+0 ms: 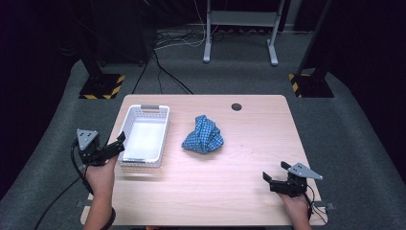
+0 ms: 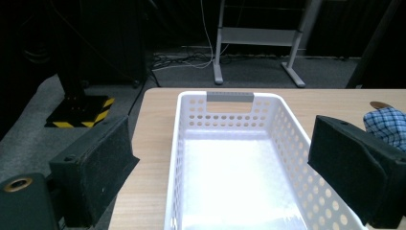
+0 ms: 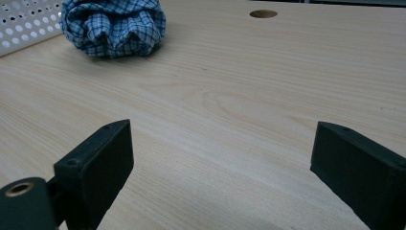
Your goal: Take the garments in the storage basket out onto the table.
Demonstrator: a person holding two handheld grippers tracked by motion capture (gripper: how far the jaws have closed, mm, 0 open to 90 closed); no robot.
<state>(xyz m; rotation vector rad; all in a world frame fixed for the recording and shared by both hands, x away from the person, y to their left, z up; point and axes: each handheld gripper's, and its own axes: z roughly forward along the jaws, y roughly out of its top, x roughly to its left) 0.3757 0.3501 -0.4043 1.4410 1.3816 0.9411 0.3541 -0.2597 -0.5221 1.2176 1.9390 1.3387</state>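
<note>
A crumpled blue checked cloth [image 1: 203,134] lies near the middle of the wooden table [image 1: 239,143]. To its left stands an empty white perforated basket [image 1: 144,135] with a grey handle. My left gripper [image 1: 119,143] is open at the basket's near left side, its jaws spread wide on either side of the basket [image 2: 230,163] in the left gripper view, where the cloth [image 2: 385,124] peeks in at the right. My right gripper [image 1: 274,173] is open and empty at the table's near right. It points toward the cloth [image 3: 113,26], far from it.
A round cable hole [image 1: 236,106] sits at the table's far edge. Beyond the table are a grey frame stand [image 1: 239,28], floor cables and two striped black bases [image 1: 101,86]. Bare wood lies between the right gripper and the cloth.
</note>
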